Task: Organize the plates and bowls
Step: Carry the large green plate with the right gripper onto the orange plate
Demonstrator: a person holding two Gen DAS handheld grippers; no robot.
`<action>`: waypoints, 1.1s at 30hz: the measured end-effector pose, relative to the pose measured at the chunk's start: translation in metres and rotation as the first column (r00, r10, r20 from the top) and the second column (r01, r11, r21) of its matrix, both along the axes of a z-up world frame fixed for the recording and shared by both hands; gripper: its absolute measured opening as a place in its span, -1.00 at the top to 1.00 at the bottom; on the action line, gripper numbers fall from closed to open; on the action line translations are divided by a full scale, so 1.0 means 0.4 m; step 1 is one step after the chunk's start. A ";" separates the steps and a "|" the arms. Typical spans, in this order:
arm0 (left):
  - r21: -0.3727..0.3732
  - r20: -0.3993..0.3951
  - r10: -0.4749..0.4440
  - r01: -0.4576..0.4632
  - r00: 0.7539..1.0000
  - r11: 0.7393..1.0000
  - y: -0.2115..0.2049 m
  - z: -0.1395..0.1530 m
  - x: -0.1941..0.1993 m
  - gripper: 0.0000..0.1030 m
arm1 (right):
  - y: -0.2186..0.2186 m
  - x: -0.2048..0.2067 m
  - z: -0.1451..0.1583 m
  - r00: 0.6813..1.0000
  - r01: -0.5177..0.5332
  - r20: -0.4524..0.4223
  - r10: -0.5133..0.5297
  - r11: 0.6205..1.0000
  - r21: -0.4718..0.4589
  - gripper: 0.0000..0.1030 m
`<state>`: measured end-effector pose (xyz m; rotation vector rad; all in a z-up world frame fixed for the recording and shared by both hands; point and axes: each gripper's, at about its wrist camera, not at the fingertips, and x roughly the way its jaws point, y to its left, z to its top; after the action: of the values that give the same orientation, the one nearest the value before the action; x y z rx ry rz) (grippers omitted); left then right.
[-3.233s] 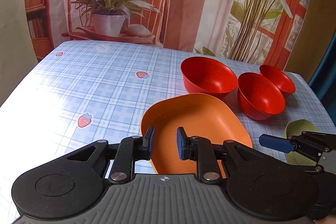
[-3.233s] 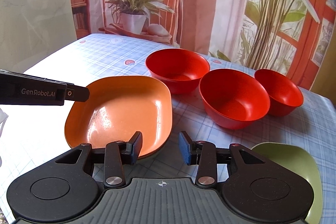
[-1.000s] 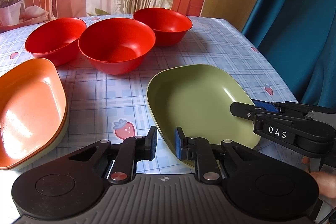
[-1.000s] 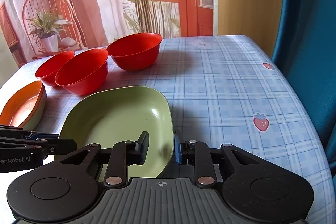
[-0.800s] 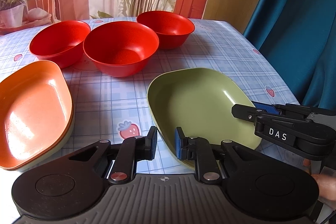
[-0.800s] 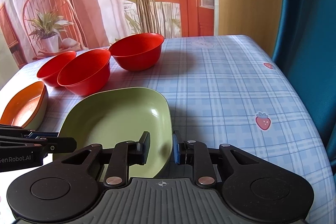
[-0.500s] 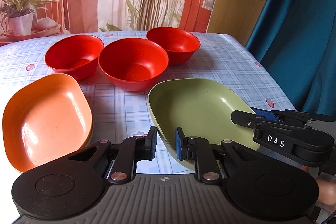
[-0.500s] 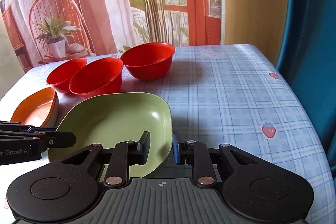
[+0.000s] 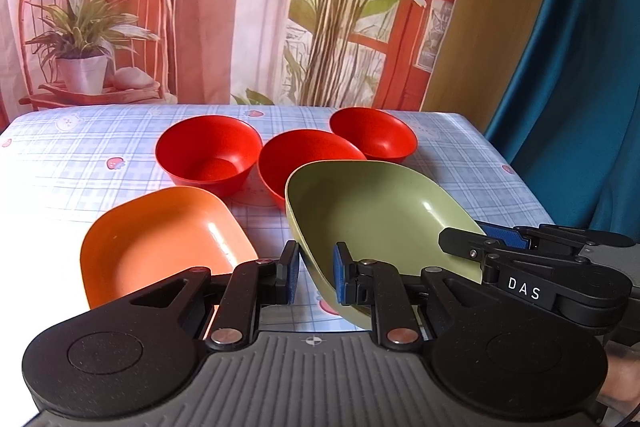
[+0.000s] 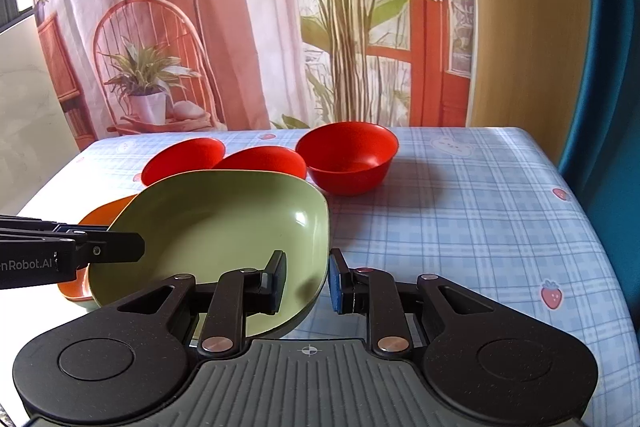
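Note:
A green plate (image 9: 376, 211) is held above the table, tilted, its far edge raised. My left gripper (image 9: 316, 273) is shut on its near left rim, and my right gripper (image 10: 306, 281) is shut on its near right rim (image 10: 316, 267). The green plate also shows in the right wrist view (image 10: 212, 227). An orange plate (image 9: 160, 243) lies on the table to the left, partly hidden under the green plate in the right wrist view (image 10: 104, 213). Three red bowls (image 9: 208, 153) (image 9: 304, 159) (image 9: 372, 135) stand in a row behind.
The table (image 10: 460, 211) has a blue checked cloth with strawberry prints. Its right edge meets a teal curtain (image 9: 580, 67). A printed backdrop (image 9: 200, 7) with a plant and chair hangs behind the far edge.
Both grippers have lifted the green plate off the table and carried it left toward the orange plate; it now tilts and covers part of the middle red bowl.

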<state>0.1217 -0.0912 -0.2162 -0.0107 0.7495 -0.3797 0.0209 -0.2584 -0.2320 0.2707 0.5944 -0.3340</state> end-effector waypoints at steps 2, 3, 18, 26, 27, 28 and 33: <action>-0.007 0.004 0.014 -0.013 1.000 1.000 0.018 0.004 -0.001 0.62 | 0.015 0.011 0.010 1.000 -0.013 0.005 0.013 1.000 -0.004 0.60; -0.009 0.006 0.020 -0.020 1.000 1.000 0.022 0.006 -0.001 0.62 | 0.022 0.018 0.014 1.000 -0.021 0.007 0.021 1.000 -0.005 0.60; -0.035 0.017 0.143 -0.142 0.990 0.989 0.184 0.026 0.012 0.62 | 0.154 0.148 0.030 0.990 -0.143 0.005 0.143 0.990 -0.017 0.60; -0.038 0.015 0.207 -0.206 0.978 0.978 0.268 0.031 0.035 0.62 | 0.221 0.233 0.032 0.979 -0.202 0.004 0.202 0.979 -0.027 0.60; -0.038 0.013 0.212 -0.212 0.977 0.977 0.277 0.030 0.036 0.62 | 0.230 0.242 0.031 0.978 -0.210 0.002 0.210 0.977 -0.030 0.60; -0.038 0.010 0.218 -0.218 0.976 0.975 0.285 0.028 0.037 0.62 | 0.237 0.251 0.031 0.976 -0.217 -0.001 0.217 0.976 -0.032 0.60; -0.033 -0.014 0.236 -0.237 0.972 0.971 0.311 0.004 0.033 0.62 | 0.263 0.286 0.016 0.969 -0.247 -0.023 0.246 0.968 -0.037 0.60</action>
<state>0.1349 0.0331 -0.2145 -0.1333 0.7428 -0.1648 0.1353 -0.1534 -0.2258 0.1533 0.6310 -0.1078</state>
